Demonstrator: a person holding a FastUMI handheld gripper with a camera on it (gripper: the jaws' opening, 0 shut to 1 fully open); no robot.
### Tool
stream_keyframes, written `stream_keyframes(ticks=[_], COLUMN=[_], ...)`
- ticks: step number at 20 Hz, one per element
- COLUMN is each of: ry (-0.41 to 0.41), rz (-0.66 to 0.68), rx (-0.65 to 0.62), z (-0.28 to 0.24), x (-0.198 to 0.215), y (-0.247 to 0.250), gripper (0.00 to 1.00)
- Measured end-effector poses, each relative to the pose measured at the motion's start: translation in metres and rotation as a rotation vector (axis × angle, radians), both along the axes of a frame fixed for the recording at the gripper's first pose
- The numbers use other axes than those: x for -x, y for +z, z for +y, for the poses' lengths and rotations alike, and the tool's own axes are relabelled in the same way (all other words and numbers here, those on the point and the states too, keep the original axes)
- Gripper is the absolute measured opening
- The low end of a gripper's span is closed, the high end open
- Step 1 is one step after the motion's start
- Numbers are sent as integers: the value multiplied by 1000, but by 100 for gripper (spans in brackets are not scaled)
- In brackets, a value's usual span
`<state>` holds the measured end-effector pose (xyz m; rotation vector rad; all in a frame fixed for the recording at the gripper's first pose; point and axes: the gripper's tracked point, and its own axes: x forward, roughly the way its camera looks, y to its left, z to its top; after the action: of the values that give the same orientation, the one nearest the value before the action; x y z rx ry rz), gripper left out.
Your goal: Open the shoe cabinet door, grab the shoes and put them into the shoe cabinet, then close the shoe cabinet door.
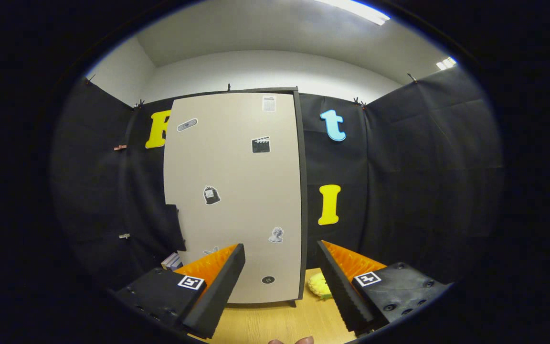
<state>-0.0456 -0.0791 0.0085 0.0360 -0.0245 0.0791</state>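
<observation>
Gripper (280, 267) fingers spread apart, holding nothing, aimed at the shoe cabinet door (232, 191) just ahead. Door looks shut, dark handle (174, 227) on its left edge. Something yellow and fuzzy (320, 285), maybe a slipper, hard to tell, sits on the wooden floor (275, 325) beside the cabinet's right foot. Shut door fits either end; if that's the shoe, it's outside the cabinet.
</observation>
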Motion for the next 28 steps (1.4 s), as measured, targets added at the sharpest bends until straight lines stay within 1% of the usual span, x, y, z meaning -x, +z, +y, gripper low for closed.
stream_keyframes(ticks=[11, 24, 28], ry=[14, 11, 13], rz=[0, 18, 21], rx=[13, 13, 12], z=[10, 1, -4], x=[11, 22, 20], y=[7, 3, 1], gripper=[98, 98, 98])
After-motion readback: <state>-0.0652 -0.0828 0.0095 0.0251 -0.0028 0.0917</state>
